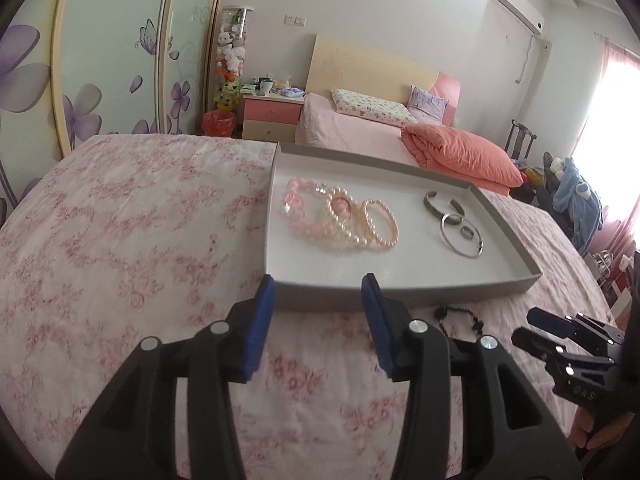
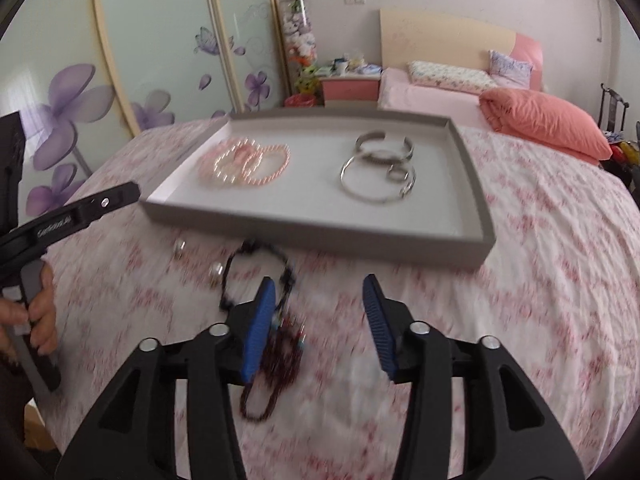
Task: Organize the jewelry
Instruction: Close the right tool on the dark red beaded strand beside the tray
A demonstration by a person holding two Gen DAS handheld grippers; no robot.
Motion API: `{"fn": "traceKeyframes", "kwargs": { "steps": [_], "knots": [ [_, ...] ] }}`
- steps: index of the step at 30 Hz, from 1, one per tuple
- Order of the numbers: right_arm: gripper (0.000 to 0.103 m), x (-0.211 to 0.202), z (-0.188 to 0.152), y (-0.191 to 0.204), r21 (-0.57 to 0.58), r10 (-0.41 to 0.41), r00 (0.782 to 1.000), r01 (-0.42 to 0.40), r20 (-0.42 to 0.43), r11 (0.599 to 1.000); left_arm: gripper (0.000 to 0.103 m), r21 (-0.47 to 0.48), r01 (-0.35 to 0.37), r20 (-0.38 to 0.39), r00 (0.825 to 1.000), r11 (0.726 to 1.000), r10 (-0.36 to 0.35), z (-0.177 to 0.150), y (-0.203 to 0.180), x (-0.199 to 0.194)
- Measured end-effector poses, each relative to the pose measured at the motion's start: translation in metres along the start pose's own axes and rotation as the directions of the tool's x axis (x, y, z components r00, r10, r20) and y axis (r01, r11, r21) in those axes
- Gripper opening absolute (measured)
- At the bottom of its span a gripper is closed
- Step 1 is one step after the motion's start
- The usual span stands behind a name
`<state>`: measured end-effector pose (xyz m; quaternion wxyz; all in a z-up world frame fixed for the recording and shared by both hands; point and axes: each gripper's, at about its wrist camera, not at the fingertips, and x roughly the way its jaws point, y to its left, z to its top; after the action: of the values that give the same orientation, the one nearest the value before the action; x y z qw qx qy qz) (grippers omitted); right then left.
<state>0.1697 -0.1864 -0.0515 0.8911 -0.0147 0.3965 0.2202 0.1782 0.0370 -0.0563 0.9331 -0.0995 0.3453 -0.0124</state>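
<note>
Because the right gripper [image 2: 320,320] hangs with its fingers spread wide and empty, and its left finger already overlaps the black beaded bracelet [image 2: 256,276], a careless closing could, I judge, snag the dark red bead strand [image 2: 276,364] tangled beside it and drag both. The left gripper [image 1: 318,320], also agape, holds nothing. Beyond both fingertips sits the grey tray [image 2: 320,228], pink pearl bracelets [image 2: 244,162] and silver bangles [image 2: 378,176] inside.

wardrobe [image 1: 100,60]: purple-flower sliding doors | bed [image 1: 360,120]: pink, beige headboard | nightstand [image 1: 272,116] | window [image 1: 616,120]: bright, pink curtains
</note>
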Motion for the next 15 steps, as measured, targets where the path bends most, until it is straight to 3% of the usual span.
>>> {"fn": "traceKeyframes", "kwargs": {
  "steps": [9, 15],
  "knots": [
    [0.067, 0.007, -0.015, 0.023, -0.053, 0.011, 0.998, -0.014, -0.054, 0.999, 0.049, -0.005, -0.002, -0.025, 1.000, 1.000, 0.002, -0.009, 0.003, 0.003],
    [0.067, 0.015, -0.014, 0.034, -0.094, -0.023, 0.996, 0.014, -0.086, 0.995, 0.049, -0.001, -0.002, -0.034, 0.999, 1.000, 0.002, -0.010, 0.002, 0.007]
  ]
}}
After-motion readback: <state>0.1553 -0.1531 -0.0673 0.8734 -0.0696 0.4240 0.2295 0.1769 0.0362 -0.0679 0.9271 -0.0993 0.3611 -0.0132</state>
